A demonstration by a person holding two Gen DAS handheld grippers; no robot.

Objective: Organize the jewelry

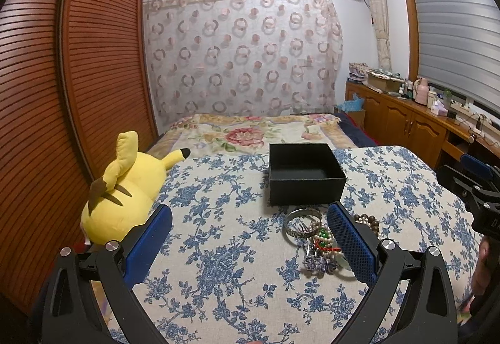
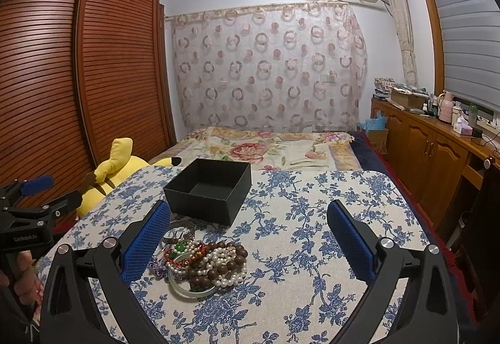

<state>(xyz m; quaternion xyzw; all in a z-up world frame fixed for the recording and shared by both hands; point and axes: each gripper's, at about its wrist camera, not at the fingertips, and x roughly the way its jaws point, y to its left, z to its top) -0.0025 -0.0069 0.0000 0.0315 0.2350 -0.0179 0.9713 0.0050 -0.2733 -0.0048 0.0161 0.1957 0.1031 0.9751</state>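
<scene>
The black box [image 2: 207,189] sits open on the floral surface [image 2: 312,234], nothing visible inside. The jewelry pile [image 2: 200,259] lies just in front of it, outside. Left gripper [image 1: 250,242] and right gripper [image 2: 248,239] both hover spread wide, holding nothing.

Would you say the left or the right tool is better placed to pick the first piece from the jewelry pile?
Probably the right tool: the jewelry pile lies between its open fingers. The left tool, also open, has the pile at its right finger.
</scene>
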